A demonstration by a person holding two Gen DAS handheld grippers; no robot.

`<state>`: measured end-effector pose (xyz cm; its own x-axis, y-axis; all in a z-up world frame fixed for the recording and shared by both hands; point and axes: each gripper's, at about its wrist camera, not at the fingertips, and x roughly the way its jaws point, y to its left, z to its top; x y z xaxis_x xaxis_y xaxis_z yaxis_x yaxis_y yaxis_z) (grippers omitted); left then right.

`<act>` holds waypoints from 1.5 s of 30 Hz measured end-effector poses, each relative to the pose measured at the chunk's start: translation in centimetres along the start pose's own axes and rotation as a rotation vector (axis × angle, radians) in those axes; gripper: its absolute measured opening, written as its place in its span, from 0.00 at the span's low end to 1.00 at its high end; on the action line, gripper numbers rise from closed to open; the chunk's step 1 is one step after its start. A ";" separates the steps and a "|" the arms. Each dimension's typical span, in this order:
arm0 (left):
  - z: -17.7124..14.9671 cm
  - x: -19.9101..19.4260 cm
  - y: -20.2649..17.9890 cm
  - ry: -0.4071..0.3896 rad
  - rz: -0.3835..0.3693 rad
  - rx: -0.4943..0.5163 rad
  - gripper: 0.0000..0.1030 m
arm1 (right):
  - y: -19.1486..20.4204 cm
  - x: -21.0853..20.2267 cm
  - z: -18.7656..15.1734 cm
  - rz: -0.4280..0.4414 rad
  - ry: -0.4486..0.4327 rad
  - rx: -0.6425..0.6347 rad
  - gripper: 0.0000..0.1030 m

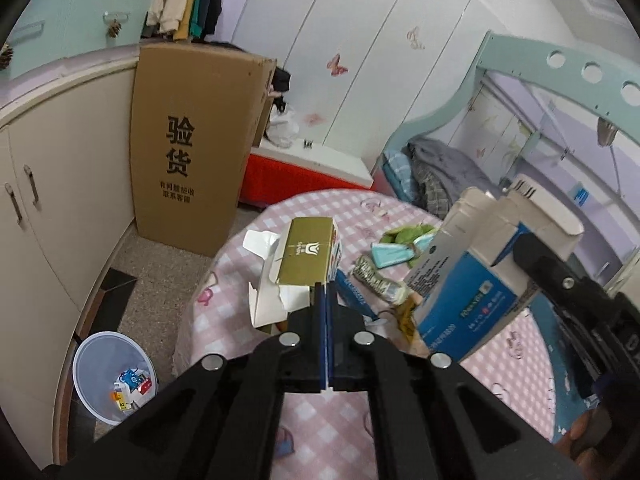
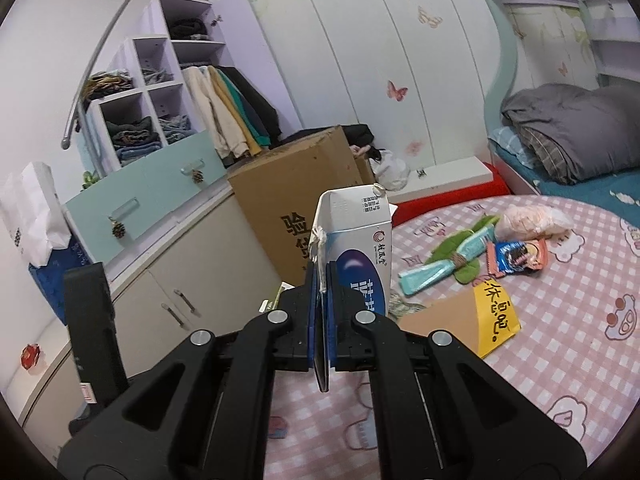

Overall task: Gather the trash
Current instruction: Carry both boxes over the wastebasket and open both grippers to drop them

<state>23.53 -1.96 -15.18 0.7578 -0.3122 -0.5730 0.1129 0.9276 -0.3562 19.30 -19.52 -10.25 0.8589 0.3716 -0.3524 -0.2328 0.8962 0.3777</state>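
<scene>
Your left gripper (image 1: 321, 296) fingers pinch the gold carton (image 1: 308, 254); your right gripper (image 2: 322, 280) fingers pinch the blue-and-white carton (image 2: 356, 240) above the worktop (image 2: 560, 360).

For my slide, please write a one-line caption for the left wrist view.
Left gripper shut on a gold carton above the pink checked table, trash bin waiting on the floor.
</scene>
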 end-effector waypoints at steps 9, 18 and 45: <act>0.7 -7.3 3.2 -0.118 0.037 -0.068 0.00 | 6.4 0.0 -0.1 0.102 0.023 -0.063 0.04; 0.5 -10.8 12.3 -0.143 0.194 -0.206 0.00 | 14.6 6.9 -3.9 0.245 0.184 -0.120 0.04; -3.4 -9.0 30.5 0.025 0.523 -0.432 0.00 | 21.2 21.3 -16.4 0.222 0.507 -0.172 0.65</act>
<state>17.90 28.48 -23.43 0.6273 0.1462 -0.7649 -0.5356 0.7941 -0.2874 25.19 11.37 -23.80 0.4647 0.5868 -0.6632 -0.4896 0.7943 0.3598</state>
